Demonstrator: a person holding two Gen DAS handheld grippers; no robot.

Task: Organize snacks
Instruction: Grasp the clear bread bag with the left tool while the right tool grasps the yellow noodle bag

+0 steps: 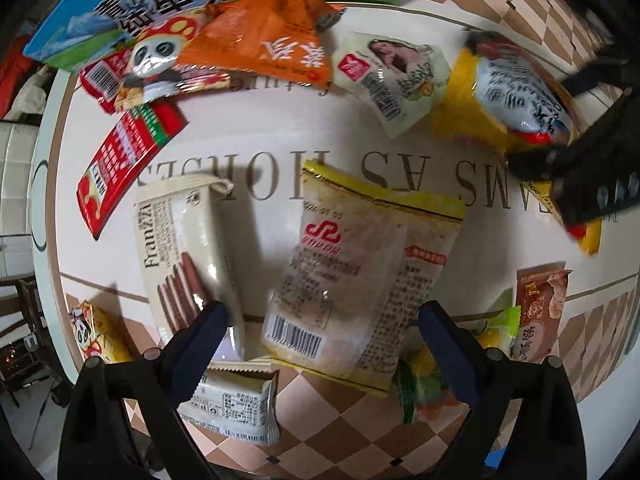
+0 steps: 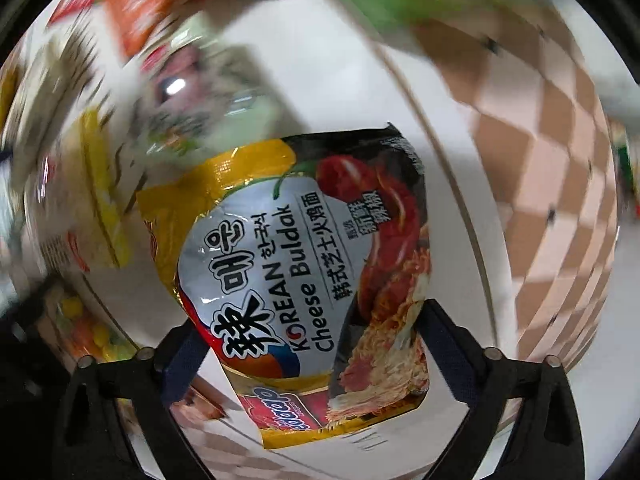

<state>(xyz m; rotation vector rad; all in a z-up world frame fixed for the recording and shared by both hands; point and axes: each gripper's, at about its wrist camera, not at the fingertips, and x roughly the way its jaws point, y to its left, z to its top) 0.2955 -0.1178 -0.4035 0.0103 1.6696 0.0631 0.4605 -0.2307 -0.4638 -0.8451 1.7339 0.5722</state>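
Note:
Snack packs lie scattered on a white round table point(image 1: 272, 152) with brown lettering. My left gripper point(image 1: 324, 344) points down over a pale, yellow-edged snack bag point(image 1: 348, 272). Its jaws stand wide on either side of the bag's lower end, and the pads do not press on it. My right gripper point(image 2: 312, 344) hangs open over a yellow Korean Cheese Buldak noodle pack point(image 2: 304, 264), whose lower half lies between the fingers. The same noodle pack point(image 1: 516, 96) shows at the far right of the left wrist view, under the right gripper's blurred black frame point(image 1: 588, 176).
A Franzzi wafer pack point(image 1: 188, 248) lies against the left finger point(image 1: 200, 340). Around it are a red pack point(image 1: 124, 164), a panda pack point(image 1: 156, 64), an orange bag point(image 1: 272, 36), a white pouch point(image 1: 392, 76), a brown pack point(image 1: 540, 312) and blue-green milk cartons point(image 1: 132, 4). The table's rim point(image 1: 52, 200) curves at left.

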